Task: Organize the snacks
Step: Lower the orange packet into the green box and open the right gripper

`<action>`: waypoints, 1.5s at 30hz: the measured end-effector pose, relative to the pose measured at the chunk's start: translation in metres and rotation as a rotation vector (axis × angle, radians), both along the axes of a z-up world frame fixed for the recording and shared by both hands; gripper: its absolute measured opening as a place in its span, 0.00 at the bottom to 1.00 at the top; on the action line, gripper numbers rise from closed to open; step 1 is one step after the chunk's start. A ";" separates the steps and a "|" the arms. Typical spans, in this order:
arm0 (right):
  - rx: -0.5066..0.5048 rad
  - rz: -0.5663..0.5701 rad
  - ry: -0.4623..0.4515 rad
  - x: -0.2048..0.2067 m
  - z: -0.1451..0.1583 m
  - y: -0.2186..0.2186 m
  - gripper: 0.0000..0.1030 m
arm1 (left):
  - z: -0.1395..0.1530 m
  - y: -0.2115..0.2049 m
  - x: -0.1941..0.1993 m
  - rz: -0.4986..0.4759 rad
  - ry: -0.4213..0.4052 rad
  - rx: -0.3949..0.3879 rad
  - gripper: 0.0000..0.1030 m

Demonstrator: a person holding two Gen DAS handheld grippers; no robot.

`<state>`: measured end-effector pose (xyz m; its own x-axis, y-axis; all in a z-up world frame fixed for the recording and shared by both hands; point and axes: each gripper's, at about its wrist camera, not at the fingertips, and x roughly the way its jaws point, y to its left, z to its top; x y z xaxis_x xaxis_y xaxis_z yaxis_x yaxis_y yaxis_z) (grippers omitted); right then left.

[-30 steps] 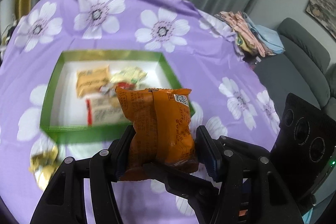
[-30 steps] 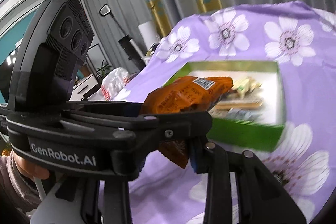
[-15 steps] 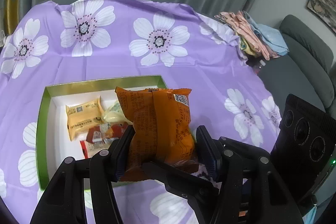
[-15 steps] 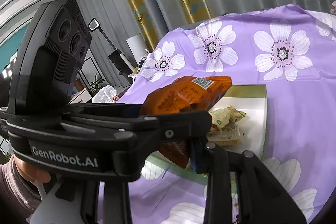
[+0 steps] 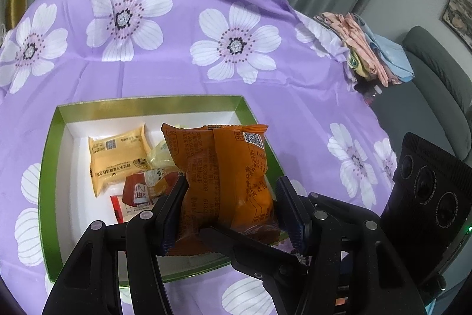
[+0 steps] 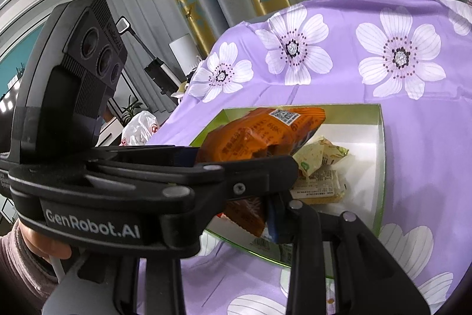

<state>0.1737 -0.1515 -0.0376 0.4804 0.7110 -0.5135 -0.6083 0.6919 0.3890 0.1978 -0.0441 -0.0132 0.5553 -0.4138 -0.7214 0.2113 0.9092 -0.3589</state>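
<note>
While both grippers clamp it, orange packet [image 5: 224, 182] overhangs box [image 5: 147, 105].

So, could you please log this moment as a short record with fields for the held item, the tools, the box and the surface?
held item: orange snack packet, upright, above the box
left tool: closed on the packet's two sides
right tool: also clamped on the same packet, at its lower part
box: green-walled box with a white floor, open top
box contents: yellow packet, red packet, pale wrapped snack
surface: purple flowered cloth
</note>
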 end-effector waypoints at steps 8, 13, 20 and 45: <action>-0.020 -0.006 0.027 0.008 -0.009 0.000 0.33 | -0.012 0.001 0.009 -0.002 0.029 -0.016 0.58; -0.037 -0.010 0.043 0.012 -0.013 0.002 0.33 | -0.019 0.003 0.014 0.001 0.046 -0.024 0.58; -0.071 -0.021 0.075 0.020 -0.021 0.008 0.36 | -0.031 0.005 0.024 0.016 0.081 -0.042 0.58; 0.022 -0.195 0.017 -0.020 0.001 -0.052 0.70 | -0.009 0.042 -0.007 0.129 -0.020 -0.146 0.78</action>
<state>0.1533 -0.2033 -0.0366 0.6012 0.6165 -0.5084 -0.4568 0.7872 0.4143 0.1906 -0.0024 -0.0218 0.6240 -0.4379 -0.6472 0.1052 0.8678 -0.4856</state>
